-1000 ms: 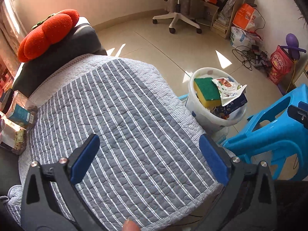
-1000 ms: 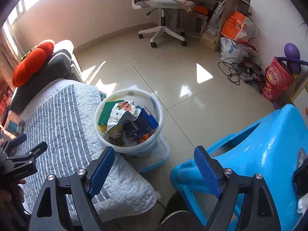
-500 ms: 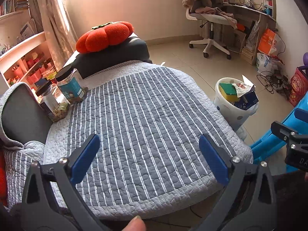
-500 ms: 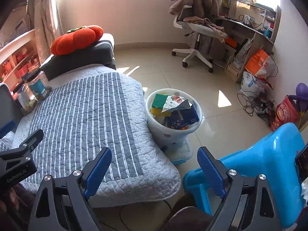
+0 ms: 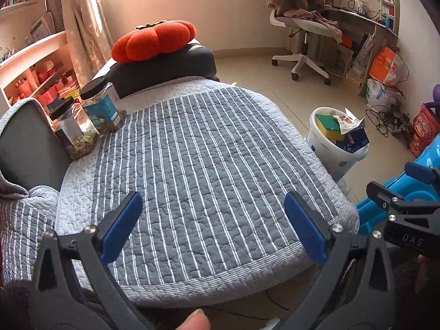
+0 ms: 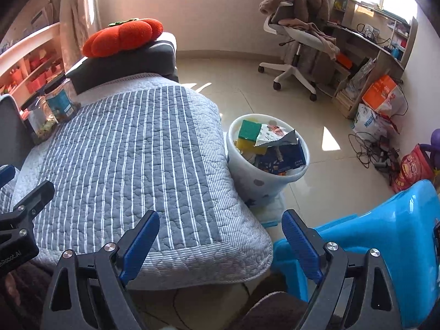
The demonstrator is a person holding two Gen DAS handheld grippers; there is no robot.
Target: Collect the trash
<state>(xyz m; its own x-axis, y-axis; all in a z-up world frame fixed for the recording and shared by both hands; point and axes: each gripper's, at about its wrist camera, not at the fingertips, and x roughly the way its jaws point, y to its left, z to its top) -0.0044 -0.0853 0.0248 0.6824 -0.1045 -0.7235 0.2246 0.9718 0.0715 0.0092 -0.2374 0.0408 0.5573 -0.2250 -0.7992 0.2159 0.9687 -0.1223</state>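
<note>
A white bin [image 6: 255, 178] stands on the floor beside the striped grey quilt [image 6: 132, 148], piled high with a green-and-yellow sponge [image 6: 249, 130], a torn wrapper [image 6: 272, 134] and a dark blue carton [image 6: 286, 158]. The left wrist view shows the same bin [image 5: 327, 151] at the right of the quilt [image 5: 198, 165]. My left gripper [image 5: 213, 220] is open over the quilt's near edge with nothing between its fingers. My right gripper [image 6: 221, 238] is open and empty too, over the quilt's corner and a blue plastic stool [image 6: 385, 236].
Two lidded jars [image 5: 90, 115] stand at the quilt's far left by a dark cushion. An orange pumpkin pillow [image 5: 154, 41] lies on a black cushion. An office chair [image 6: 297, 41], desk, bags and floor cables [image 6: 371, 148] fill the far right.
Both views swung up and back from the bin to take in the whole quilt, jars and room. Both grippers stay open and empty; the right one widened a little early on.
</note>
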